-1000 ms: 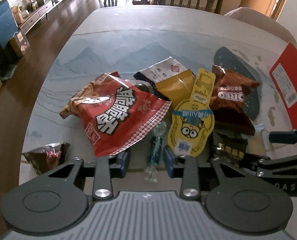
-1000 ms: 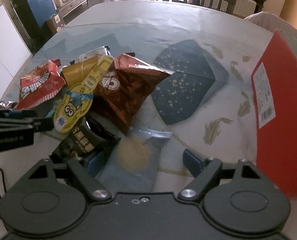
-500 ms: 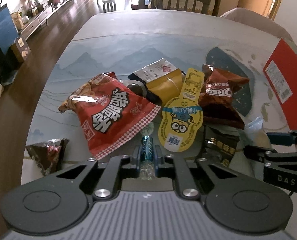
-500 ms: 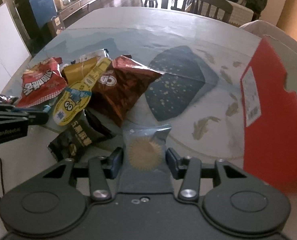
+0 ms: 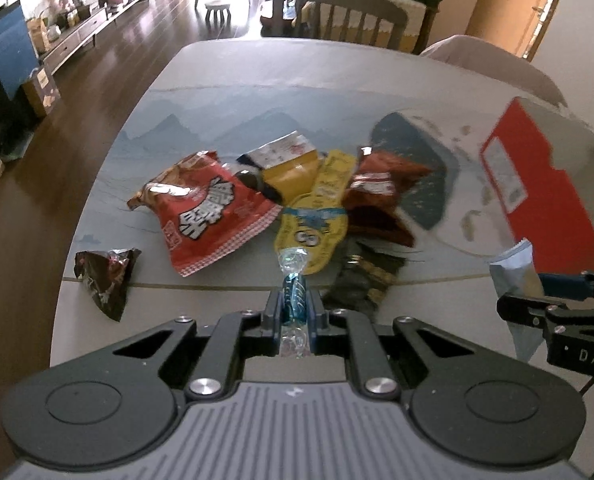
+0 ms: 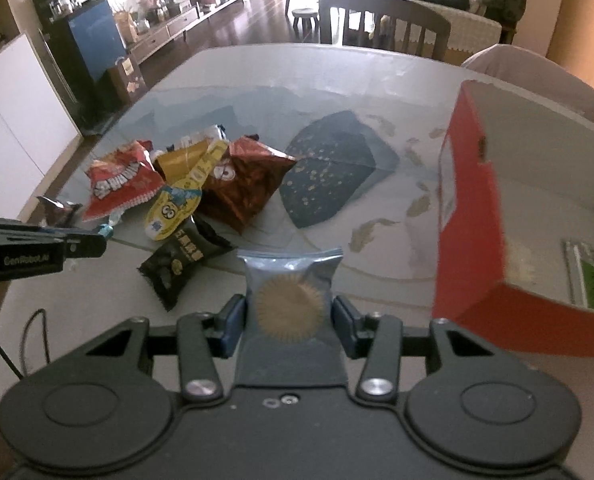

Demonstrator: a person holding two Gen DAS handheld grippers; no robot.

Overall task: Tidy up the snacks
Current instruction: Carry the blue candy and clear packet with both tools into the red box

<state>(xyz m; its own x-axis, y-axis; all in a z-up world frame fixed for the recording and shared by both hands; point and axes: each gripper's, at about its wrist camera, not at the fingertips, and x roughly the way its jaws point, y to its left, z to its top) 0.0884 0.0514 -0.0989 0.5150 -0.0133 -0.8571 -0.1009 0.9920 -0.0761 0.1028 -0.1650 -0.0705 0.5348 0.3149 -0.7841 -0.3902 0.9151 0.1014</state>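
Holding one snack per hand now: your left gripper (image 5: 295,312) went from jaws apart around the small blue twist-wrapped candy (image 5: 294,294) to clamped on it and lifted clear. Your right gripper (image 6: 289,320) closed in on the grey-blue foil sachet with a gold sunburst seal (image 6: 289,300); jaws pinch its two side edges, sachet off the table.

Both picks look done, so the next leg is probably transport to the open red cardboard box (image 6: 471,216), at 2 o'clock in the right wrist view, with something green and white already inside.

The pile sits at 11 o'clock in the right view: large red crinkly chip bag with white Chinese characters (image 5: 207,214), yellow cartoon-face card pack (image 5: 317,220), brown foil Oreo bag (image 6: 243,182) with logo partly readable, black pouch with gold characters (image 6: 181,264), dark crumpled foil wrapper (image 5: 107,276) off alone at 9 o'clock in the left view.

Readable on hardware: "GenRobot.AI" and "DAS".
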